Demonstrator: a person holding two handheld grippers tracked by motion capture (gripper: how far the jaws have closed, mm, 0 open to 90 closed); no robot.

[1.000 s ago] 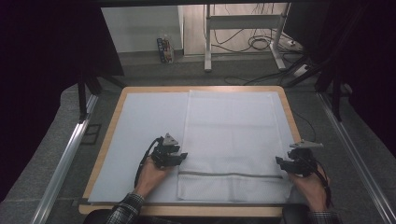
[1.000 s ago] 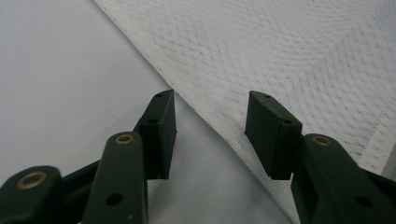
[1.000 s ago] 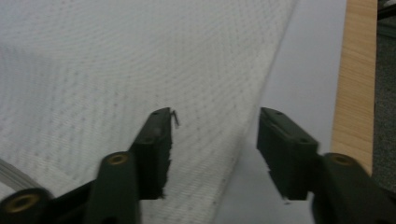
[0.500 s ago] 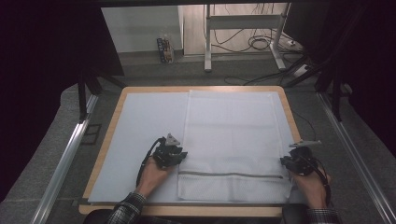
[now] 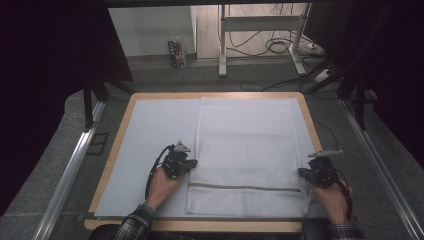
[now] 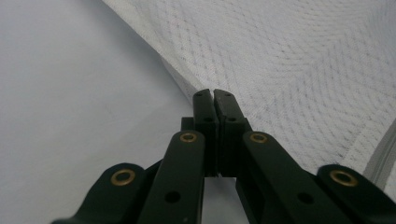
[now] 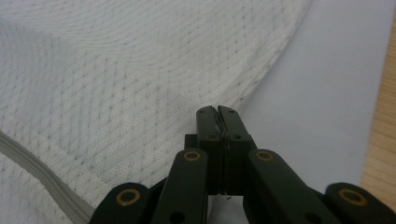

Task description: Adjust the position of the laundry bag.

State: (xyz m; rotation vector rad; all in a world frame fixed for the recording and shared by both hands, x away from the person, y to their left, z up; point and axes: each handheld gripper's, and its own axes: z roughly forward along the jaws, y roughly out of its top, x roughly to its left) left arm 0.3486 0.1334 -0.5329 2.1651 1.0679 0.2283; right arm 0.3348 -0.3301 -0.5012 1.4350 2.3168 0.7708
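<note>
A: Count?

B: One white mesh laundry bag with a grey zip, flat on the right half of the table, zip toward the near edge. Two black two-jaw grippers, one per hand.

A: Jaws?

B: Left gripper pinched shut on the bag's left edge; right gripper shut on the right edge, fabric btwn the pads. Both have just been closing; a sec ago they stood wider.

A: Hands moved?

B: No, same spots approx.

A: Surface, room?

B: Pale grey mat on a wood-rimmed table. Dim room, grey floor, cables beyond the far edge.
</note>
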